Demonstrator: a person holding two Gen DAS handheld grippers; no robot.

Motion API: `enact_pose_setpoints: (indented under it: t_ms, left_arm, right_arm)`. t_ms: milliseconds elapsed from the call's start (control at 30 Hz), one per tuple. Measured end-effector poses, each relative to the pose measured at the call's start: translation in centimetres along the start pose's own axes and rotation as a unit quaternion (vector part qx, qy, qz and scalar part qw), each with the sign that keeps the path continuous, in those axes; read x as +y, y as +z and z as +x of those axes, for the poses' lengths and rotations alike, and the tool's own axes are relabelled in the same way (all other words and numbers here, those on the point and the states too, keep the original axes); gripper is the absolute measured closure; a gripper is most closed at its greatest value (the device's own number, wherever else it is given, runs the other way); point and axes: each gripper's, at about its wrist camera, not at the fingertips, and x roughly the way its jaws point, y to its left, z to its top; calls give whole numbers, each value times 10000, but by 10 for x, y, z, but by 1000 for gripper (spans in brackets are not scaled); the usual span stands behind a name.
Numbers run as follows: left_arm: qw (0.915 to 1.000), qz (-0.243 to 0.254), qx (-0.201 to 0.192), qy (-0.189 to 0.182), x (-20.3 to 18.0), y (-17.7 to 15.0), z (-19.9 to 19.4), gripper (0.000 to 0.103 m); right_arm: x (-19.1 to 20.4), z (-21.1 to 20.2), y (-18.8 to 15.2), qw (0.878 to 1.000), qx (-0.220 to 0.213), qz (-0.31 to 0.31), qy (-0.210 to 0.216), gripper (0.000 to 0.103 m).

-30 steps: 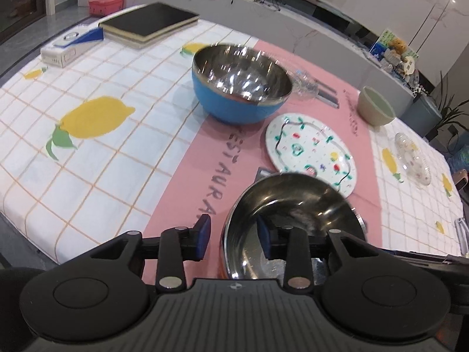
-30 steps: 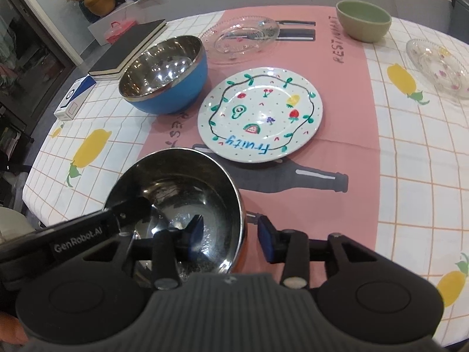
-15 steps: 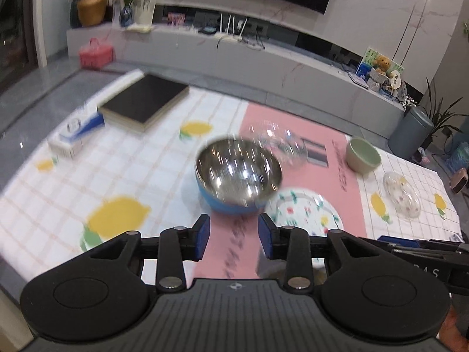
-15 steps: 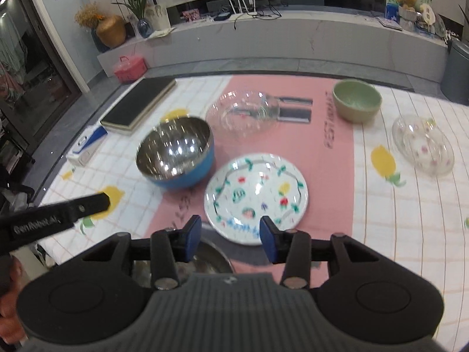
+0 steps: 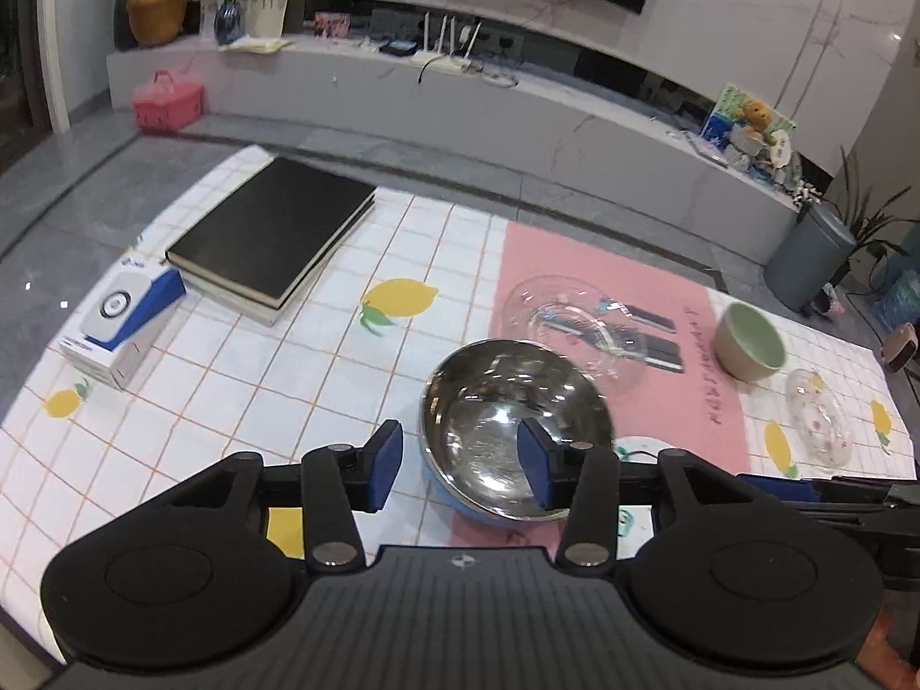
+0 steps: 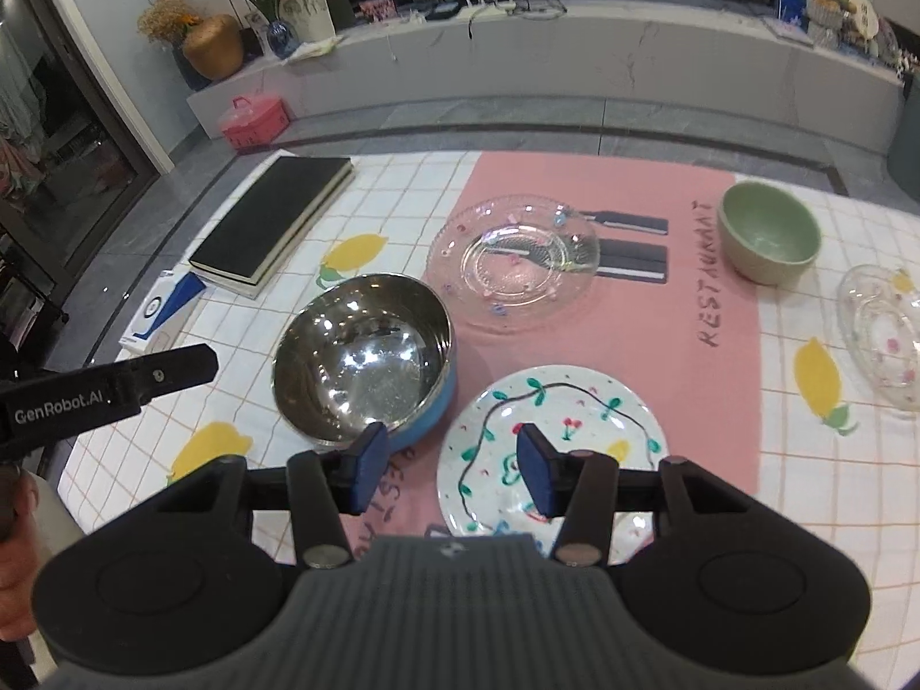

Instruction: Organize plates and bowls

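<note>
A blue bowl with a steel inside (image 6: 368, 359) stands on the tablecloth; it also shows in the left wrist view (image 5: 512, 425). Beside it lie a white painted plate (image 6: 569, 420), a clear glass plate (image 6: 514, 259), a green bowl (image 6: 767, 233) and a second clear glass dish (image 6: 882, 339). My left gripper (image 5: 460, 466) is open and empty, raised above the blue bowl. My right gripper (image 6: 448, 471) is open and empty, raised above the painted plate's near edge. The second steel bowl is out of view.
A black book (image 5: 273, 233) and a white-and-blue box (image 5: 123, 319) lie at the table's left. The left gripper's body (image 6: 109, 385) reaches in at the left of the right wrist view. A grey bench and floor lie behind the table.
Both grippers have risen and pulled back from the near steel bowl, which has dropped out of view. Both stay open.
</note>
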Motion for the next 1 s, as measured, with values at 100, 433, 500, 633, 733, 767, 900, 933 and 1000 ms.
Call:
enact_pose_setpoints:
  t_ms: [100,433,500,633,733,767,900,933,1000]
  left_arm:
    - [9999,-32,115,-32,8,0,20,50]
    - [9987,-328,382,-54,25,-1,68,50]
    - [9984,-335,446,-37,25,-3,75,50]
    - [9979,-359,532,-40,25,-6,85,59]
    - [9978,-371,550,-59,24,-7,88,69]
    - [9978,-359,548,-60,24,-7,89,74]
    - [9981,-311,536,-39,21,-7,90,90]
    - [9981,-284,545,-26,20,-7,90,91]
    - [9982,-227,553,19,18,-7,89,91]
  right_arm:
    - [0,21,8,9999,123,61,-15,53]
    - [1,75,24,9991,376,184,-88,54]
    - [0,83,24,9988,432,207,-120,54]
    - [-4,94,22,9983,505,280,-111,61]
    - [-4,97,22,9982,503,320,-19,68]
    - [-3,98,22,9983,497,317,10,70]
    - [-1,98,21,9982,477,325,142,86]
    - [1,98,21,9983,461,321,128,87]
    - [2,98,22,9984,454,323,93,88]
